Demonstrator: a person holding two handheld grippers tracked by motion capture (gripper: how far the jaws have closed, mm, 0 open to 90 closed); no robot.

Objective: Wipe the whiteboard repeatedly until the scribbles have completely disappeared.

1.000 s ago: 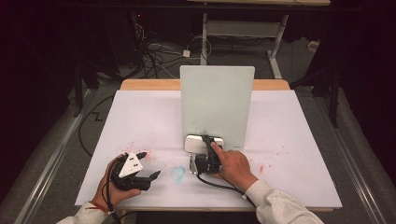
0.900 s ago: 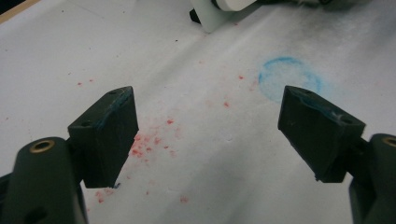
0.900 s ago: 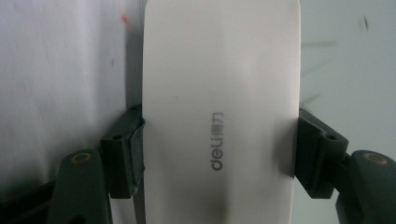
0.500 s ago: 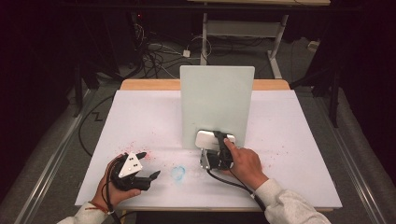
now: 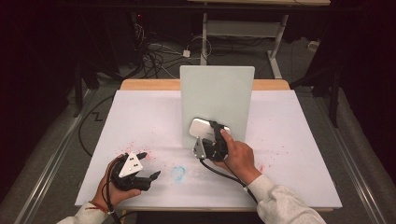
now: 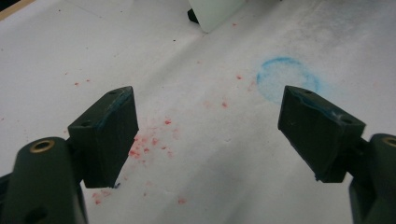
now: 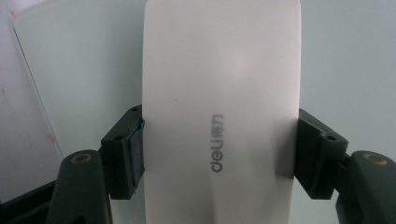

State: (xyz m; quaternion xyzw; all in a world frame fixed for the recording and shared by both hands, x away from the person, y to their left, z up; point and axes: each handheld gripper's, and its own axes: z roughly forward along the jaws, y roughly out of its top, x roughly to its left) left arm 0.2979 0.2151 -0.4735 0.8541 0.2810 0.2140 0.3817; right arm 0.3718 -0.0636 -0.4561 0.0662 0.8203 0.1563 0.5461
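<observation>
Against the lower front face of the upright pale-green rectangular board (image 5: 217,100), at mid-bench, my right tongs (image 5: 208,136) hold a white rounded-rectangle plastic slab with grey "deli" lettering (image 7: 219,107). Both jaws press its two long edges, one on each side, in the right gripper view. Its long axis runs away from my right hand (image 5: 239,156), toward the board, and the far rounded end points up the board's face. The lettering runs along that same axis. From the high view, the slab (image 5: 201,127) sits low on the board, just above the white paper-covered bench (image 5: 289,135); I cannot tell whether it touches the board.

My right hand comes in from the lower right, sleeve grey, forearm angled toward the board, fingers wrapped over the tongs' body.

My left tongs (image 5: 148,165) stand wide, holding nothing, with bare bench between the jaws in the left gripper view. My left hand (image 5: 114,189) rests low at the near-left of the bench, jaws pointing right toward a faint blue chalk-like ring mark (image 6: 287,84). Red speckles (image 6: 149,140) lie scattered on the paper beneath. The two tongs are well apart.
</observation>
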